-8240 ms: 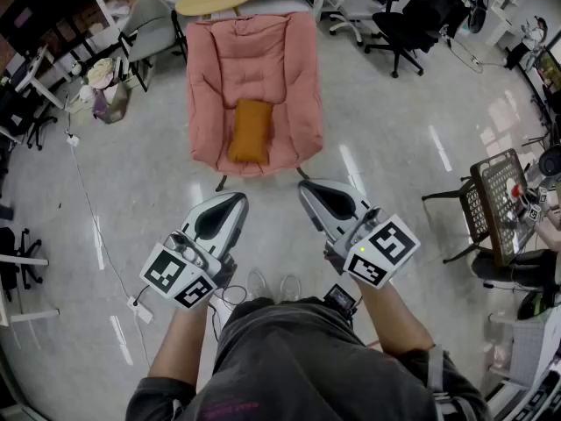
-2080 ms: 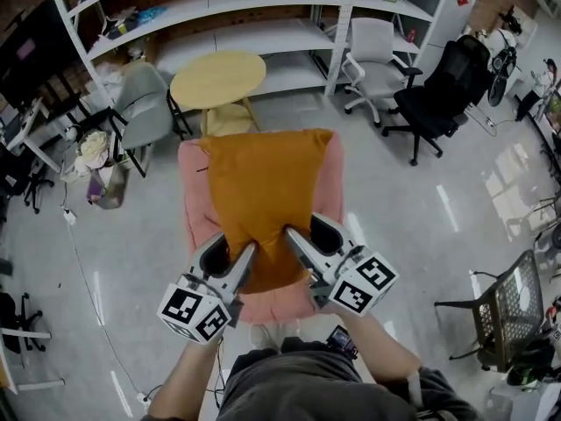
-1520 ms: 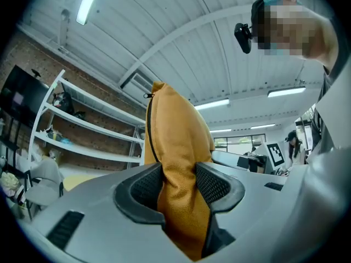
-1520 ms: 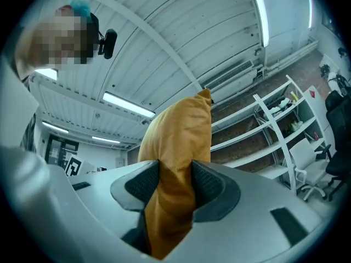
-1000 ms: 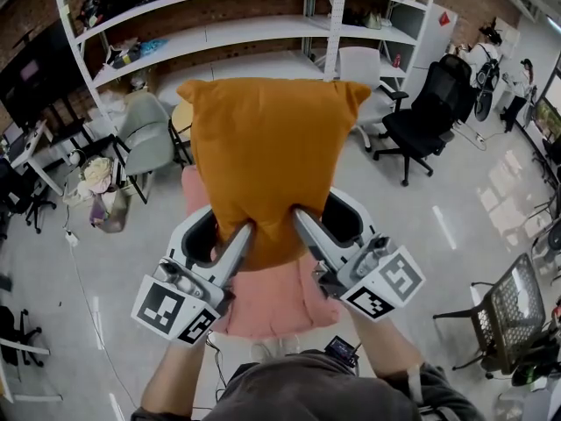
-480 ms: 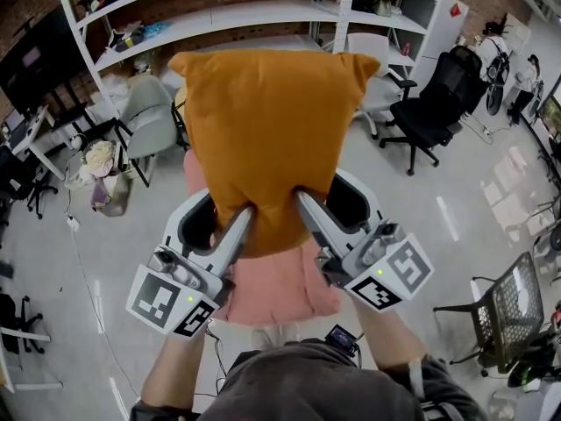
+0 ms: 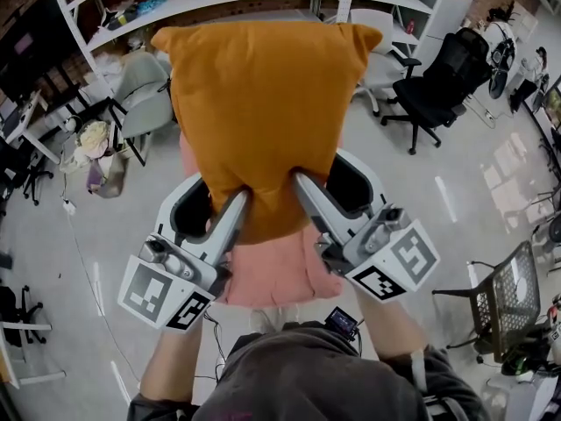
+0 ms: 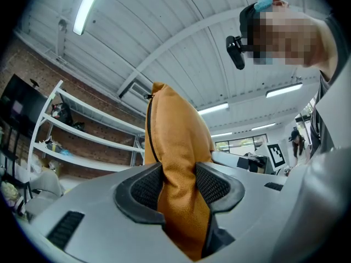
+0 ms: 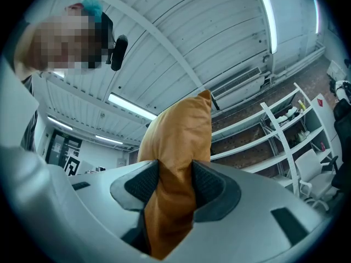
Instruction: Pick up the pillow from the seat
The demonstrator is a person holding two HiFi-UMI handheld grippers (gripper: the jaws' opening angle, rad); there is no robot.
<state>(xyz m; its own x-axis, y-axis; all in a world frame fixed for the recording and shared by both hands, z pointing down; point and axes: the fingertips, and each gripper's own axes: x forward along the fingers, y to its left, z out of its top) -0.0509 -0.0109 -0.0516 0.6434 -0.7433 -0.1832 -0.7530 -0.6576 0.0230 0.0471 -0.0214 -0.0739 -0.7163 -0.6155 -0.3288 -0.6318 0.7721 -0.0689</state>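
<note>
The orange pillow hangs in the air in front of me, lifted well above the pink seat. My left gripper is shut on its lower left edge and my right gripper on its lower right edge. In the left gripper view the pillow is pinched between the black pads and rises upright, its zip seam showing. In the right gripper view the pillow is likewise squeezed between the pads. The pillow hides most of the seat.
White shelving runs along the back wall. A grey chair stands at the left, a black office chair at the right, and a mesh chair at the far right. Bare grey floor lies on both sides.
Both grippers have raised the pillow higher and closer to the camera, so it looks larger and covers more of the seat and the round table behind it.
</note>
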